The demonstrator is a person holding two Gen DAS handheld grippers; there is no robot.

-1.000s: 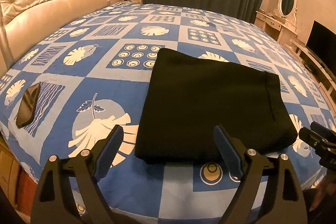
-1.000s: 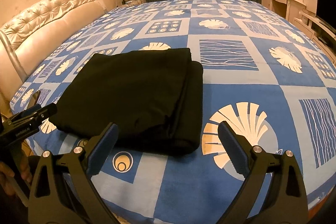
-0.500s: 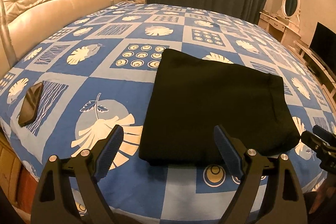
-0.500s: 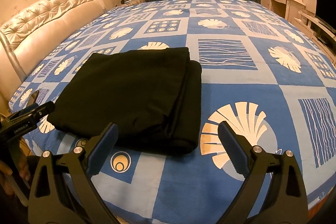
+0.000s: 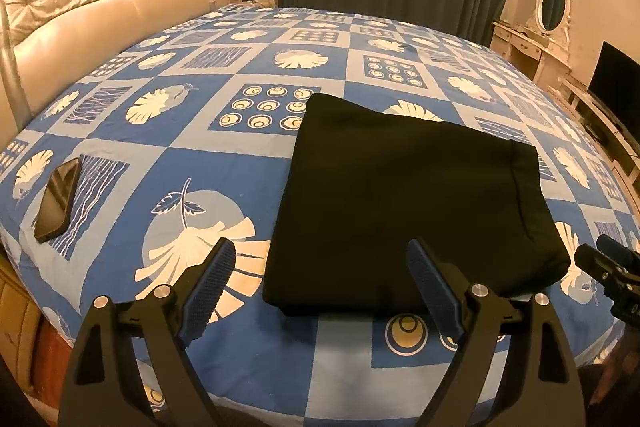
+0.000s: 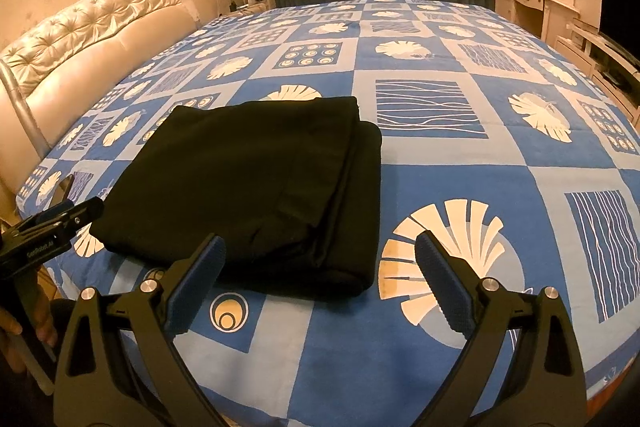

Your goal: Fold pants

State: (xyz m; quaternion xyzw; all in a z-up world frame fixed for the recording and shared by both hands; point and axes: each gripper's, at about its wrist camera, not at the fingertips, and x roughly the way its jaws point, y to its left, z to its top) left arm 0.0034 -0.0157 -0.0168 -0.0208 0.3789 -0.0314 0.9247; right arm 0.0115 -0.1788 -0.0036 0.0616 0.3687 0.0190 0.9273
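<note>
The black pants (image 5: 408, 203) lie folded into a flat, roughly square stack near the front edge of the bed; they also show in the right wrist view (image 6: 256, 195). My left gripper (image 5: 320, 263) is open and empty, held above the stack's front left part. My right gripper (image 6: 320, 259) is open and empty, above the stack's front right corner. The right gripper's body shows at the right edge of the left wrist view (image 5: 612, 275). The left gripper's body shows at the left edge of the right wrist view (image 6: 48, 235).
The blue patterned bedspread (image 5: 200, 187) covers the bed (image 6: 480, 167). A black phone (image 5: 58, 199) lies near the bed's left edge. A padded headboard (image 5: 100, 15) is at the left. A dresser with a mirror (image 5: 536, 39) and a TV (image 5: 616, 83) stand at the right.
Both grippers have drawn back and risen slightly from the folded pants. The pants have not moved.
</note>
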